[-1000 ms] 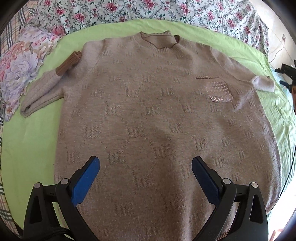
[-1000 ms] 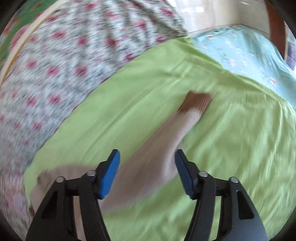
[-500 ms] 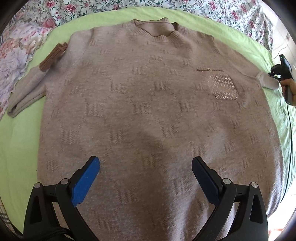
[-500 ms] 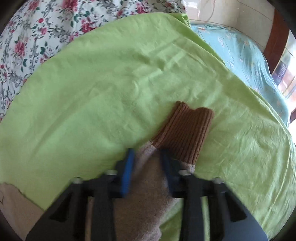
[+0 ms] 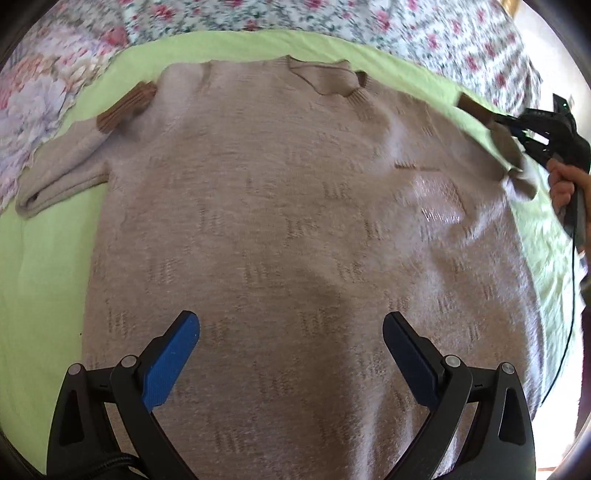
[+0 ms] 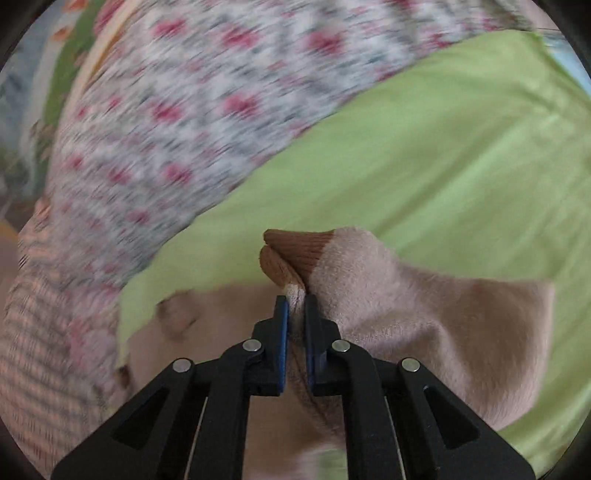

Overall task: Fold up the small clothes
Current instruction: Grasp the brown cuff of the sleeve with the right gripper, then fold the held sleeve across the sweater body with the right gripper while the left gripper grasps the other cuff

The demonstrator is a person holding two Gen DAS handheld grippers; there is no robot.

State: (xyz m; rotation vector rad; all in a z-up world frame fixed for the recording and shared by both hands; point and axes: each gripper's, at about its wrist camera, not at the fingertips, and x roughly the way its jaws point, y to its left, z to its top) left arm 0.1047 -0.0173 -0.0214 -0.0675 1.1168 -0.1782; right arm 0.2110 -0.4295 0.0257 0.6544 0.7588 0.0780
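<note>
Knitwear fills most of the left wrist view: a beige sweater (image 5: 288, 229) is spread front-up on a light green sheet (image 5: 40, 266), its neckline away from the camera and a floral quilt (image 5: 424, 33) beyond it. One sleeve (image 5: 70, 166) is folded back at the far left, with its brown cuff (image 5: 125, 107) laid against the shoulder. The left gripper (image 5: 291, 347) is held above the hem with its jaws spread wide and nothing between them. The right gripper (image 6: 295, 306) is clamped on the other sleeve (image 6: 369, 280) just behind its brown cuff (image 6: 295, 251), and that sleeve is lifted off the sheet. A hand (image 5: 563, 184) is seen on the handle at the right edge.
</note>
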